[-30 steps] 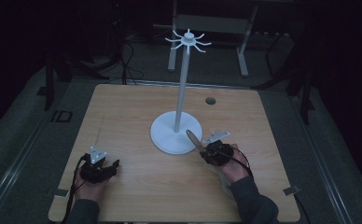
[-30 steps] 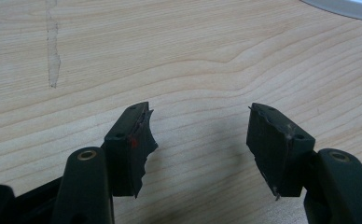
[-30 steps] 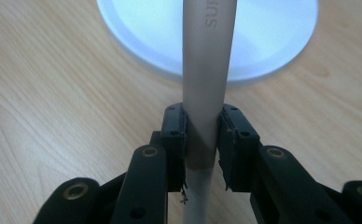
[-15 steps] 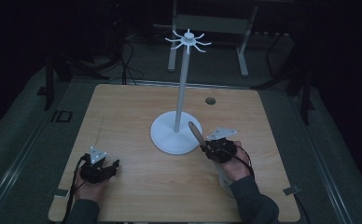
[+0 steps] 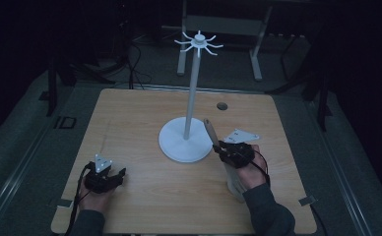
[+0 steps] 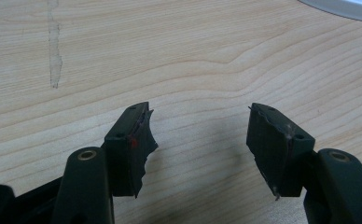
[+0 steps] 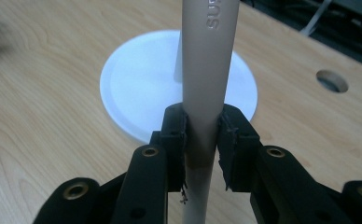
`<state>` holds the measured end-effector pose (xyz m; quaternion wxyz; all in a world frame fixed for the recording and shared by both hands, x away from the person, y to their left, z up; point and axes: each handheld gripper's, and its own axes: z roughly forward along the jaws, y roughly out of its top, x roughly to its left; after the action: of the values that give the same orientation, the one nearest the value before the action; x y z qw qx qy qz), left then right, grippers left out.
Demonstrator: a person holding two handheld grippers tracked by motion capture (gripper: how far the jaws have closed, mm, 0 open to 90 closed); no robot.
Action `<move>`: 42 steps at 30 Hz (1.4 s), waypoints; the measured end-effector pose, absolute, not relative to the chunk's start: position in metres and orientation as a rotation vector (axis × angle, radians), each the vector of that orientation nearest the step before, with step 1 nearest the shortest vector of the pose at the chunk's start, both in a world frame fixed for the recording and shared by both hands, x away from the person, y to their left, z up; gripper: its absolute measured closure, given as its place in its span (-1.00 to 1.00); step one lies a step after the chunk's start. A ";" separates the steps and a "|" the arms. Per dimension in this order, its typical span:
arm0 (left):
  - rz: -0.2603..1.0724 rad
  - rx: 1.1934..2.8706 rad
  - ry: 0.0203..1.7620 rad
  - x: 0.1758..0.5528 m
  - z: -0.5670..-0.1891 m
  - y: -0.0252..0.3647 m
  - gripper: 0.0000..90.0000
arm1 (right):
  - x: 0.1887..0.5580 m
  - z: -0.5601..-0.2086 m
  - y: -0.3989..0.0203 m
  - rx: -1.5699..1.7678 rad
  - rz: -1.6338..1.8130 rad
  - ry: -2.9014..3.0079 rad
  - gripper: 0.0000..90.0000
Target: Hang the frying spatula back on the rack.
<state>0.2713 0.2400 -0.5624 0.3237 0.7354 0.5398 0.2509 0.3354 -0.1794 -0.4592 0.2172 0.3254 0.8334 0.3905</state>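
R tongs (image 7: 201,140) clamped on beige handle (image 7: 206,70) w/ raised lettering, held just off white stand (image 5: 191,98) base at approx 4 o'clock, tip tilted toward 11. L tongs (image 6: 200,140) wide apart, nothing between, low over wooden surface (image 5: 144,118) at approx 8 o'clock from stand, well apart.

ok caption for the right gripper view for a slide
Right gripper shut on a beige handle, white stand base on the wooden table behind.
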 end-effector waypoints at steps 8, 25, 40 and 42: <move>0.660 1.933 1.415 0.272 -0.562 0.240 -0.11 | 0.334 -0.448 -0.182 0.909 1.133 2.240 0.63; 0.659 1.932 1.415 0.271 -0.562 0.241 -0.11 | 0.333 -0.427 -0.182 0.907 1.235 2.117 0.63; 0.658 1.928 1.415 0.271 -0.562 0.241 -0.11 | 0.332 -0.419 -0.176 0.866 1.283 2.054 0.63; 0.658 1.928 1.415 0.271 -0.562 0.241 -0.11 | 0.332 -0.418 -0.175 0.861 1.288 2.051 0.63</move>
<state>0.2712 0.2408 -0.5618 0.3246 0.7351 0.5396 0.2510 0.3316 -0.1750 -0.4185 0.2818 0.3214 0.7655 0.4809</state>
